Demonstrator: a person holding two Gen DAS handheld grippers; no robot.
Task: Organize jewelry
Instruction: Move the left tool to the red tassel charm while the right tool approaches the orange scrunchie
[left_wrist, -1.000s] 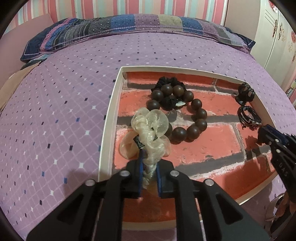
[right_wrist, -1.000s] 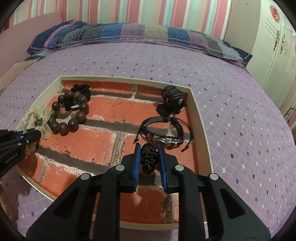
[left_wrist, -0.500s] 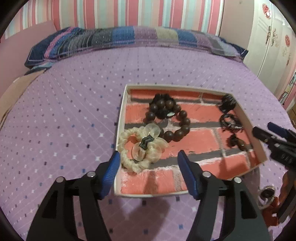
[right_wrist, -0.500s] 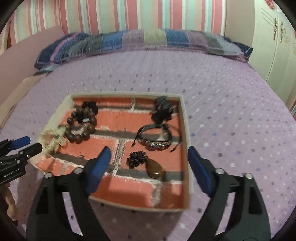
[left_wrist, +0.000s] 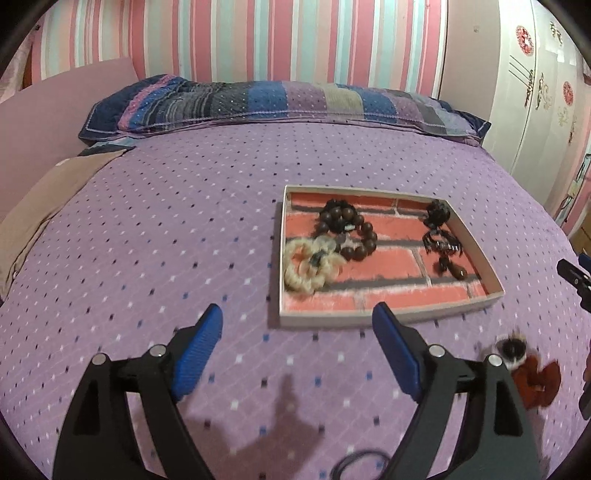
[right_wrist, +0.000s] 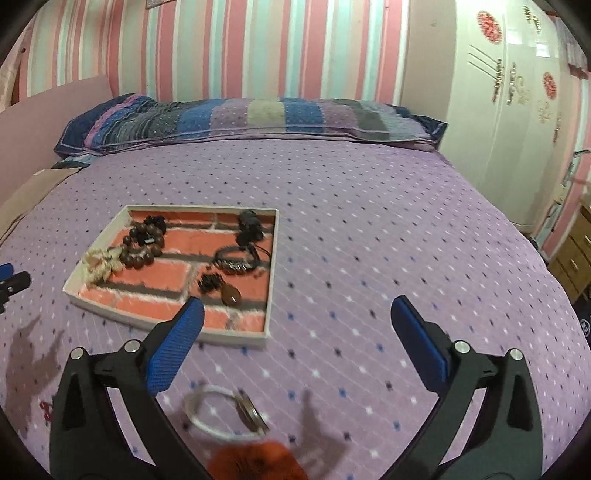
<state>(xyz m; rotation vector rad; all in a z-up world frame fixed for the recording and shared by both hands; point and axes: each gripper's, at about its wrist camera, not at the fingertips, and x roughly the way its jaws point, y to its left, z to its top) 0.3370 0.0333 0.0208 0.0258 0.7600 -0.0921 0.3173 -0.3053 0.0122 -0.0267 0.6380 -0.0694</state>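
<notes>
A shallow white tray (left_wrist: 388, 318) with a brick-pattern floor lies on the purple bed. It holds a cream scrunchie (left_wrist: 310, 264), a brown bead bracelet (left_wrist: 356, 234), a black cord bracelet (left_wrist: 441, 243) and an amber pendant necklace (left_wrist: 453, 268). My left gripper (left_wrist: 297, 310) hovers above the bedspread in front of the tray, jaws opening and empty. My right gripper (right_wrist: 297, 302) hangs off the tray's near right corner (right_wrist: 264, 338), jaws also opening, nothing between them. The pendant (right_wrist: 231, 293) and the cream scrunchie (right_wrist: 99, 262) lie free in the tray.
On the bedspread near me lie a red scrunchie (left_wrist: 535, 380), a dark furry ring (left_wrist: 511, 347), a black hair tie (left_wrist: 358, 461), a white bangle (right_wrist: 210, 413) and a metal ring (right_wrist: 253, 413). A patchwork pillow (left_wrist: 280, 101) lines the striped wall; a white wardrobe (right_wrist: 517, 110) stands right.
Both grippers let go, the left of the cream scrunchie and the right of the pendant necklace, opened wide, and pulled back and up from the tray. Both items now rest in the tray.
</notes>
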